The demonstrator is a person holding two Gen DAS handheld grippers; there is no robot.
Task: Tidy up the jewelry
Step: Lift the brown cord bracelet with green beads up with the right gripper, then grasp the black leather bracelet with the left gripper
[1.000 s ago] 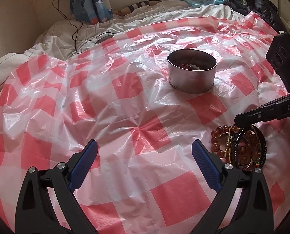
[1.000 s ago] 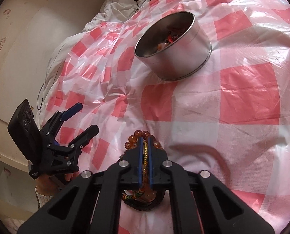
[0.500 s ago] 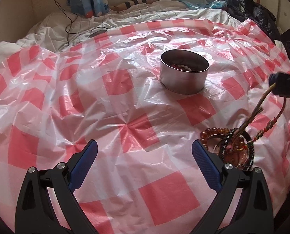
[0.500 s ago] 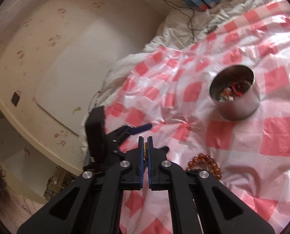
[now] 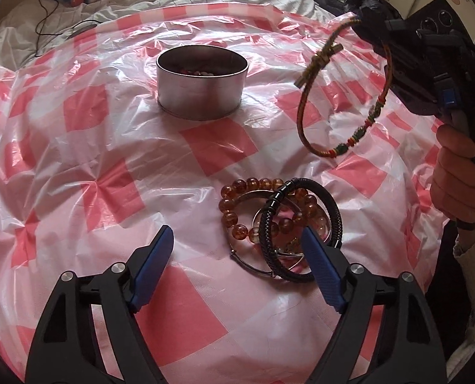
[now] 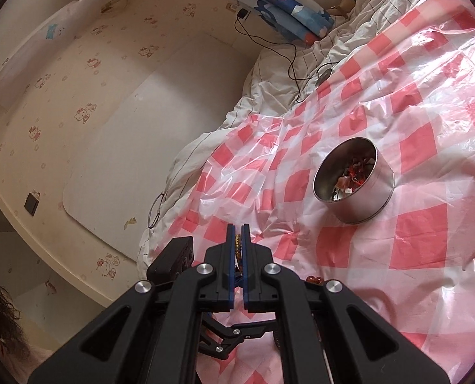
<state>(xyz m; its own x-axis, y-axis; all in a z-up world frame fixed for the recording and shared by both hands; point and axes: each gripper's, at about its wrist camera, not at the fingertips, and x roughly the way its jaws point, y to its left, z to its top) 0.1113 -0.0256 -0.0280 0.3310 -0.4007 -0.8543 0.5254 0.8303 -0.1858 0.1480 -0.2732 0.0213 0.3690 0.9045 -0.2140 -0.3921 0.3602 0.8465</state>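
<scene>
Right now the right gripper [image 6: 238, 240] is pinched tight on a braided cord bracelet [image 5: 339, 92], w/ the cord showing as a thin gold strip between its blue pads [image 6: 230, 249]. From the left wrist cam, that bracelet hangs in the air as an open loop, clear of the bedding, to the right of & a bit nearer than the metal tin [image 5: 202, 83]. It has green/red beads along its lower arc and a metal clasp bar near the top.

Left gripper [image 5: 237, 265] is spread wide, holding nothing, low over the red-and-white checked plastic sheet [image 5: 109, 192]. Its right pad [image 5: 320, 272] sits just over the edge of the remaining pile: an amber bead bracelet [image 5: 237, 204], a black cord bracelet [image 5: 301, 224] & a thin silver bangle [image 5: 253, 262], all overlapping each other.

Tin stands upright on the sheet, well apart from the pile, lid off, w/ mixed red & pale pieces [image 6: 352, 176] inside – too small to name.
</scene>
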